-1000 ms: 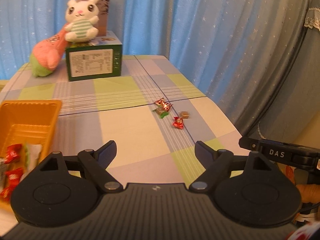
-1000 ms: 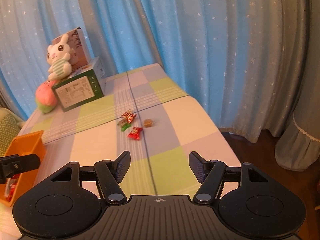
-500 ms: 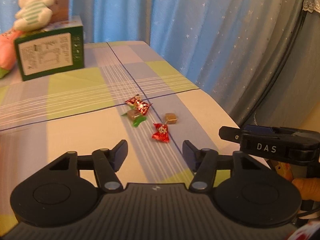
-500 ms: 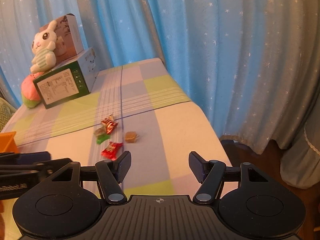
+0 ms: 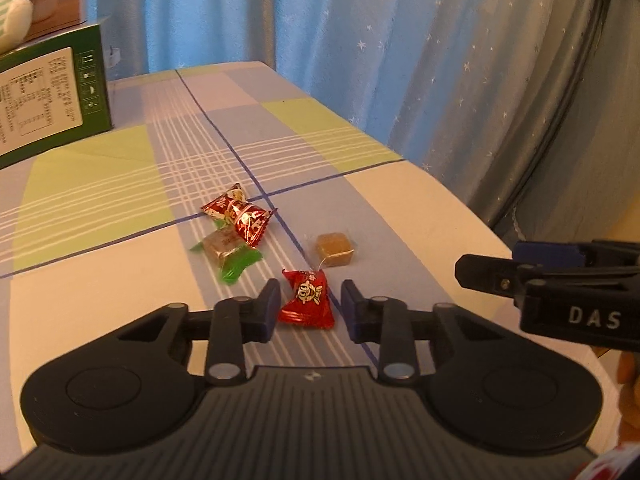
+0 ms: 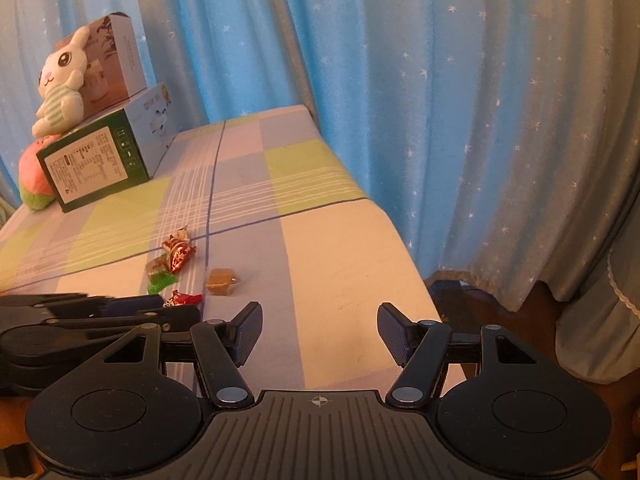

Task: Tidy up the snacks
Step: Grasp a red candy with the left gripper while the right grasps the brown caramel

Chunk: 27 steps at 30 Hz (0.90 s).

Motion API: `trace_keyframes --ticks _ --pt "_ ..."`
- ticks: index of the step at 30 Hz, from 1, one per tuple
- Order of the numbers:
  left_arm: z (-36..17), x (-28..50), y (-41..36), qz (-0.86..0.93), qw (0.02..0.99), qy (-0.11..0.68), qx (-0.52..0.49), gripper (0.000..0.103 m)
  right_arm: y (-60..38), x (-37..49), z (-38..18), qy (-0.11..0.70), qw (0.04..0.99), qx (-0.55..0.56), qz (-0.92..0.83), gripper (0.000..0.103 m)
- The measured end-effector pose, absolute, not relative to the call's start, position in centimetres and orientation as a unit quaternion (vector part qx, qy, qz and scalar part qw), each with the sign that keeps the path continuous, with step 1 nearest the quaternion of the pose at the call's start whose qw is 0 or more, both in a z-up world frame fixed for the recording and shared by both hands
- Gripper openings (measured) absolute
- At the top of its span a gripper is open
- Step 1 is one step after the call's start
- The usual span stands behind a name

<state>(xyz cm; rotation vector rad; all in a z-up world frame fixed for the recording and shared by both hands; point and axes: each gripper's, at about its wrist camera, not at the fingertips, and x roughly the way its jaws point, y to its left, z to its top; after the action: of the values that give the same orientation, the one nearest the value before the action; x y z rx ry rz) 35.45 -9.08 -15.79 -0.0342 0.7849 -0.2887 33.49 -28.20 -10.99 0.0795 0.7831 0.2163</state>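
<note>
Seen from the left wrist camera, the left gripper [image 5: 307, 306] reaches down over a checked tablecloth [image 5: 100, 184], its jaws closing around a red-wrapped candy [image 5: 307, 300] that lies between the two pads; slim gaps show on both sides, so the pads are not yet pressing on it. Just beyond lie a brown caramel cube [image 5: 334, 249] in clear wrap, a green-wrapped candy [image 5: 226, 251] and, touching it, a pair of red foil candies [image 5: 238, 214]. A green box [image 5: 48, 98] stands at the far left, with part of a plush rabbit [image 5: 14, 4] on top. The right gripper [image 5: 560, 284], marked "DAS", juts in from the right edge. Blue star-print curtains [image 5: 360, 40] hang behind the table.

From the right wrist camera, the right gripper [image 6: 320, 332] hangs with jaws apart and nothing between them, above the near right part of the tablecloth [image 6: 340, 240]. The left gripper [image 6: 120, 312] enters low on the left, partly hiding the red-wrapped candy [image 6: 184, 299]. The caramel cube [image 6: 220, 281], green-wrapped candy [image 6: 160, 276] and red foil candies [image 6: 178, 249] sit close together beyond it. The plush rabbit [image 6: 60, 80] perches on the green box [image 6: 96, 160], a pale carton [image 6: 116, 56] behind it and a pink plush [image 6: 34, 178] beside the box.
</note>
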Motion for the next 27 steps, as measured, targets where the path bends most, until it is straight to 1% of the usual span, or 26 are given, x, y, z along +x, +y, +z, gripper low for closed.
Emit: trace_keyframes --ticks 1,2,4,8,16,20,21,22,23,25,26,27 --pt "-15.9 35.5 -9.1 -0.140 0.915 0.377 -0.011 0.021 -28.1 33.6 -11.1 0.378 0.919 0.035 0.109 0.065" --pt "-15.9 35.6 -9.2 -0.142 0.916 0.375 -0.003 0.021 -28.1 33.7 -11.1 0.376 0.919 0.032 0.113 0.065" --pt "-15.8 35.6 -8.9 -0.145 0.915 0.377 0.000 0.018 -27.8 34.0 -11.4 0.373 0.919 0.024 0.125 0.065" --pt "-15.2 34.5 -7.1 -0.135 0.915 0.380 -0.013 0.018 -26.7 34.6 -12.1 0.363 0.918 -0.004 0.159 0.065" --pt "-14.2 31.9 -3.1 -0.112 0.919 0.376 -0.050 0.018 -22.3 36.7 -14.8 0.346 0.905 -0.095 0.228 0.065" --pt "-14.0 31.1 -2.0 -0.105 0.919 0.377 -0.059 0.018 -21.1 38.1 -15.5 0.332 0.909 -0.109 0.227 0.065" --pt "-14.0 31.0 -1.7 -0.103 0.918 0.378 -0.063 0.018 -20.8 38.3 -15.6 0.329 0.909 -0.112 0.229 0.063" --pt "-14.1 30.9 -1.5 -0.100 0.918 0.379 -0.066 0.018 -20.7 38.6 -15.7 0.328 0.909 -0.109 0.232 0.056" --pt "-14.1 30.7 -1.3 -0.099 0.917 0.380 -0.066 0.018 -20.7 38.8 -15.8 0.328 0.909 -0.101 0.236 0.053" --pt "-14.1 30.5 -1.1 -0.096 0.917 0.382 -0.069 0.018 -20.7 38.8 -15.7 0.329 0.908 -0.089 0.243 0.041" --pt "-14.1 30.4 -0.9 -0.095 0.916 0.382 -0.072 0.018 -20.7 38.8 -15.7 0.331 0.907 -0.085 0.247 0.038" --pt "-14.0 30.3 -0.8 -0.094 0.916 0.382 -0.074 0.018 -20.7 38.7 -15.6 0.334 0.905 -0.079 0.249 0.030"
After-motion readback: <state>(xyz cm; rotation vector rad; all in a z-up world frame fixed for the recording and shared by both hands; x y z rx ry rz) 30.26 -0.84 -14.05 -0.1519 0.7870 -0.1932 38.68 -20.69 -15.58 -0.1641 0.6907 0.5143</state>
